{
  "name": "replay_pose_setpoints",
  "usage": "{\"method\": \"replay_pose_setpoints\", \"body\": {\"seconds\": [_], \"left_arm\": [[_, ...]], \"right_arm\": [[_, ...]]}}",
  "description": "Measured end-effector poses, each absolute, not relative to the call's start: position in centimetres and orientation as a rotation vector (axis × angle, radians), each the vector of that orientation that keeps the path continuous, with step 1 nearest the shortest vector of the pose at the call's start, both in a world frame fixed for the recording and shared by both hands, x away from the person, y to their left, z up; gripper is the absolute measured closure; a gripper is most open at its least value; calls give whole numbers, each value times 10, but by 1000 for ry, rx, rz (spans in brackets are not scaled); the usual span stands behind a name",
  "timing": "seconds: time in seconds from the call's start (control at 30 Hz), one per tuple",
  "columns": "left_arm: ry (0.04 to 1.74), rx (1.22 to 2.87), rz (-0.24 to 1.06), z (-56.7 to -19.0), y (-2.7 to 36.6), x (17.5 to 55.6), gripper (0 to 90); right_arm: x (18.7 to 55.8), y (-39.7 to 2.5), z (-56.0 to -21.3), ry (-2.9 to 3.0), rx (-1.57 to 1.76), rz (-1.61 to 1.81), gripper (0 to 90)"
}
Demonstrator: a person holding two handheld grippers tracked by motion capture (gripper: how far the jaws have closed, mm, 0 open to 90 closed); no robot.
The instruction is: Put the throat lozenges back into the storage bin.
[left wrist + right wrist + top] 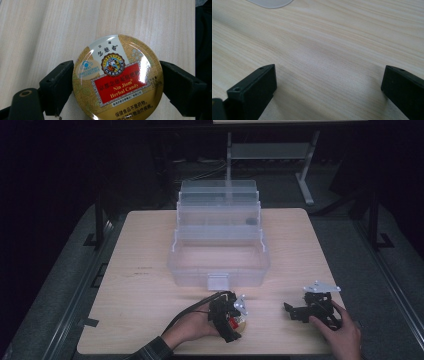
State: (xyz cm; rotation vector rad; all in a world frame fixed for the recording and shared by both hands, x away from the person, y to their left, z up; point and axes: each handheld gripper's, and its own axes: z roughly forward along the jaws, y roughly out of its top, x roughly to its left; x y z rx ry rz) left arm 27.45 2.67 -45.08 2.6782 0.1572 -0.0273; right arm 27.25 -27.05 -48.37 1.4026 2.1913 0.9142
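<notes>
While the left gripper [117, 82] has its jaws pressed against both sides of a round candy tin [117, 78] on the table [150, 270], the tin's lower edge is cut off. Right gripper [329, 87] gapes wide, holding nothing. A clear box [218, 245] sits beyond, its contents seemingly indistinct.

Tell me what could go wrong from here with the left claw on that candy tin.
1. The left claw grips the round, glossy candy tin only at two points on its rim, so it may slip or twist out when lifted.
2. The clear tiered box stands open just ahead; a low carry could knock its front wall or latch.
3. The right claw rests open and empty, offering no backup.
</notes>
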Motion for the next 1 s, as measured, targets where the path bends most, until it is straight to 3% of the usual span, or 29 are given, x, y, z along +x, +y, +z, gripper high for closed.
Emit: {"method": "replay_pose_setpoints", "body": {"seconds": [1.0], "left_arm": [[171,2651,-48,-441,31,275,195]], "right_arm": [[272,-271,-484,2191,1403,914,0]]}}
